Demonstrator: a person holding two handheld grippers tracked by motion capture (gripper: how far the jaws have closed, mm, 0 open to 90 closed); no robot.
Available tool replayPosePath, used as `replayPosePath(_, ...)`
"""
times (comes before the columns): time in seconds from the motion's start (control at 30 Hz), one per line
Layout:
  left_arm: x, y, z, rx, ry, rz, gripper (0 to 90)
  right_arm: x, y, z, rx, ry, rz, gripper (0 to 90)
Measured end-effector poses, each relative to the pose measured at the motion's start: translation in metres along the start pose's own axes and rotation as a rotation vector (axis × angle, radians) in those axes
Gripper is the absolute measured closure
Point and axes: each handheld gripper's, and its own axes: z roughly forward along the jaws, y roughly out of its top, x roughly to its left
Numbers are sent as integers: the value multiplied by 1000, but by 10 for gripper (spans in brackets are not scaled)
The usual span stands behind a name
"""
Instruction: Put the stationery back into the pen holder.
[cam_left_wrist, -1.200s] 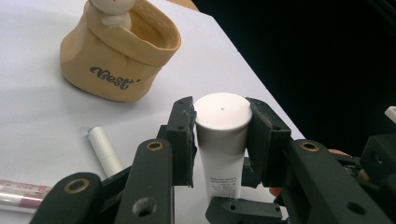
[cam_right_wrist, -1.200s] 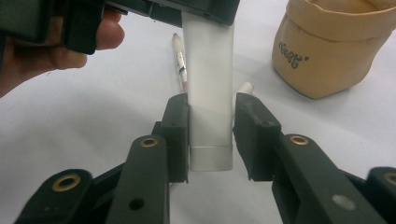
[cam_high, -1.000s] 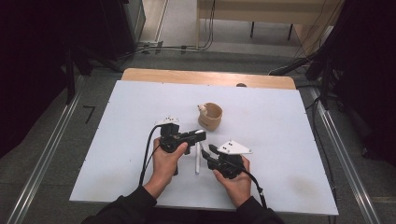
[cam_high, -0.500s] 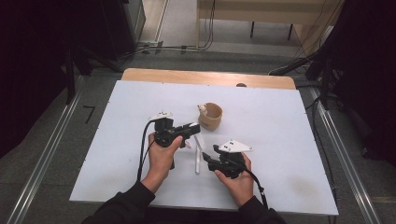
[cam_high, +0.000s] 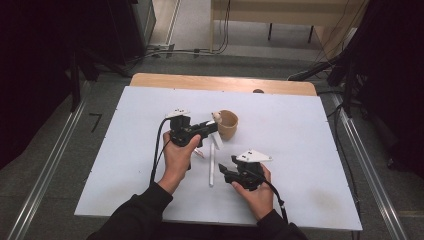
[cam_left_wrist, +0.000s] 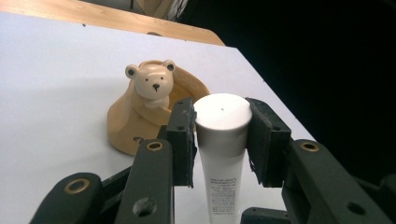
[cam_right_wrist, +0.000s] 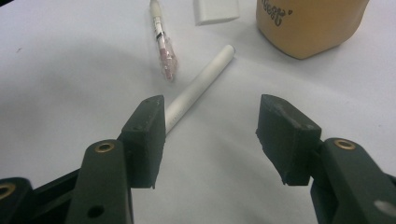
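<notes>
**Left gripper has the white tube, right one sits open over the table**

Closest to the person, the right gripper (cam_high: 223, 172) is parked low over the white table (cam_high: 310, 150), and its jaws have just been opening, with nothing between them. In the right gripper view the pads stand well apart, and a white stick (cam_right_wrist: 198, 88) lies on the table just past the left pad, slanting away. Beyond that there's a thin pen with a pinkish clear part (cam_right_wrist: 163, 44) and a small white block (cam_right_wrist: 216, 11).

A bit farther up, the left gripper (cam_high: 212, 129) is clamped on a white tube (cam_left_wrist: 222, 140), pads pressing its capped end from both sides, lifted off the table.

Right behind it is the tan bear cup (cam_left_wrist: 154, 109), bear figure facing the camera, standing near mid-table, just past the tube.
</notes>
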Motion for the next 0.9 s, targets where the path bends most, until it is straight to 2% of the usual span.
replayPosePath(0.17, -1, 5, 6, 2, 18, 13, 653, 0, -1, 1, 9, 2, 3, 386)
replayPosePath(0.53, -5, 24, 19, -35, 25, 18, 653, 2, -1, 2, 3, 6, 3, 358)
replayPosePath(0.9, -13, 38, 30, -66, 63, 55, 653, 1, 0, 1, 6, -8, 4, 272)
